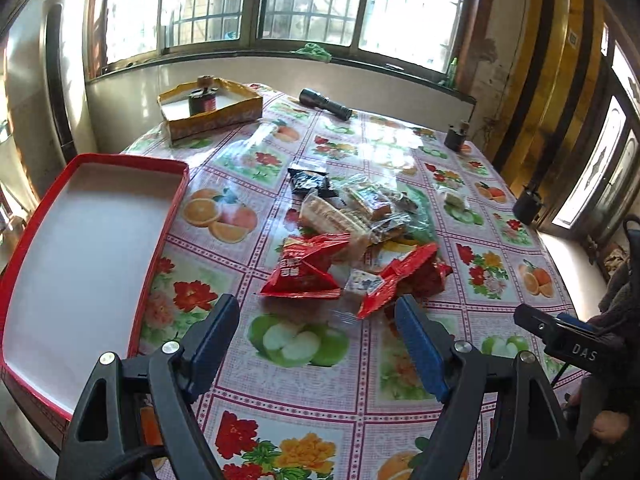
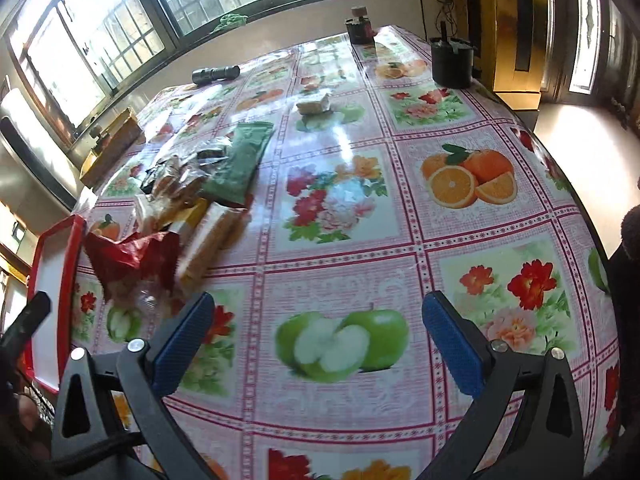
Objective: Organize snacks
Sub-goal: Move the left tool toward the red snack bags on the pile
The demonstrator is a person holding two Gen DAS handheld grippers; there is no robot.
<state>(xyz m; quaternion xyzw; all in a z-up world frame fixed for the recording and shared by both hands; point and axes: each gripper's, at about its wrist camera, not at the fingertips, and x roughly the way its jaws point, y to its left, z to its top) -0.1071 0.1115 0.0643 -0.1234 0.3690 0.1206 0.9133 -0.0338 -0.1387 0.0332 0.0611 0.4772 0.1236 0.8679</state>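
A heap of wrapped snacks (image 1: 352, 224) lies mid-table: red packets (image 1: 306, 268), clear-wrapped biscuits (image 1: 336, 216), a black packet (image 1: 312, 182) and a green packet (image 2: 240, 160). A lone small snack (image 2: 314, 104) lies apart, farther back. A red-rimmed tray with a white floor (image 1: 84, 248) sits at the table's left and holds nothing. My left gripper (image 1: 318, 312) is open, hovering just short of the red packets. My right gripper (image 2: 318, 312) is open over bare tablecloth, with the heap to its left. The right gripper's body (image 1: 560, 336) shows at the left view's right edge.
A yellow box (image 1: 212, 114) holding a dark jar stands at the back left. A black flashlight (image 1: 326, 104) lies by the window. Two dark pots, one (image 2: 450, 62) near the right edge and one (image 2: 362, 28) behind it, stand at the back. The table edge drops off on the right.
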